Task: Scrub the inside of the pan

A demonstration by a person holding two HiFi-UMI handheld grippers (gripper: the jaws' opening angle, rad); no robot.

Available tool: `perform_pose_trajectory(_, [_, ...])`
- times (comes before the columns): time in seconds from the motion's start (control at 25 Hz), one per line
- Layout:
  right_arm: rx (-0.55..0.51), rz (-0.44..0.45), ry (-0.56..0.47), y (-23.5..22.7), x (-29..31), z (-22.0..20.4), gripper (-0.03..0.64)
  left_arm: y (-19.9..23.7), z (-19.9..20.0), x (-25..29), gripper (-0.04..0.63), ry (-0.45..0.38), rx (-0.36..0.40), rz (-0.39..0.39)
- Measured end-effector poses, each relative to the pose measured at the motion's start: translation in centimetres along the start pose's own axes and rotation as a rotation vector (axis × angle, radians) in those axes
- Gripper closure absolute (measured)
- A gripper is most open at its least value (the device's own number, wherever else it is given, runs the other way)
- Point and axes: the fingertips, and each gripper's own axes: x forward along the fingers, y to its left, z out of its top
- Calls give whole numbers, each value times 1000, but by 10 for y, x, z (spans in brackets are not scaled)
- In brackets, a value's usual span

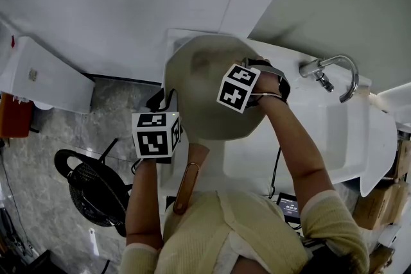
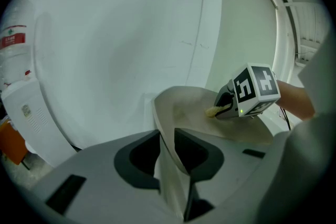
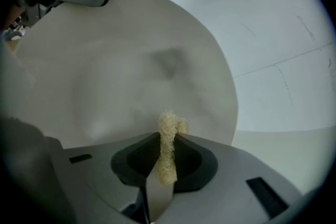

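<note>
A beige pan [image 1: 199,83] is held tilted over the left end of a white sink [image 1: 334,138], its wooden handle [image 1: 185,187] pointing down toward the person. My left gripper [image 2: 167,136] is shut on the pan's rim [image 2: 164,118]; its marker cube [image 1: 156,133] shows at the pan's lower left. My right gripper [image 3: 168,139] is shut on a pale fibrous scrub pad [image 3: 168,147], whose tip touches the pan's inner surface [image 3: 126,71]. In the left gripper view the right gripper [image 2: 247,93] and the pad [image 2: 212,110] sit over the pan's inside.
A chrome faucet [image 1: 335,72] stands at the sink's back right. On the grey floor to the left are a black wire basket [image 1: 96,186] and a white box [image 1: 45,74]. A small device with a display [image 1: 289,205] sits near the sink's front.
</note>
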Motion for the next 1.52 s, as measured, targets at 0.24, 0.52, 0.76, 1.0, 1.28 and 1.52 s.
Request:
perform_pose_trajectory(0.24, [-26, 85, 44, 18, 1, -6, 538, 0, 0, 0, 469, -1, 1, 1])
perform_pose_trajectory(0.52, [-49, 145, 73, 31, -3, -10, 538, 0, 1, -1, 467, -1, 12, 3])
perform_pose_trajectory(0.76, [-76, 193, 93, 44, -7, -13, 538, 0, 1, -1, 466, -4, 13, 5])
perform_pose_trajectory(1.0, [-92, 257, 96, 59, -13, -14, 538, 0, 0, -2, 466, -12, 12, 5])
perform_pose_trajectory(1.28, [-94, 331, 72, 76, -22, -14, 538, 0, 0, -4, 465, -19, 10, 15])
perform_pose_trajectory(1.52, [-94, 419, 19, 97, -32, -6, 538, 0, -1, -5, 463, -18, 13, 17])
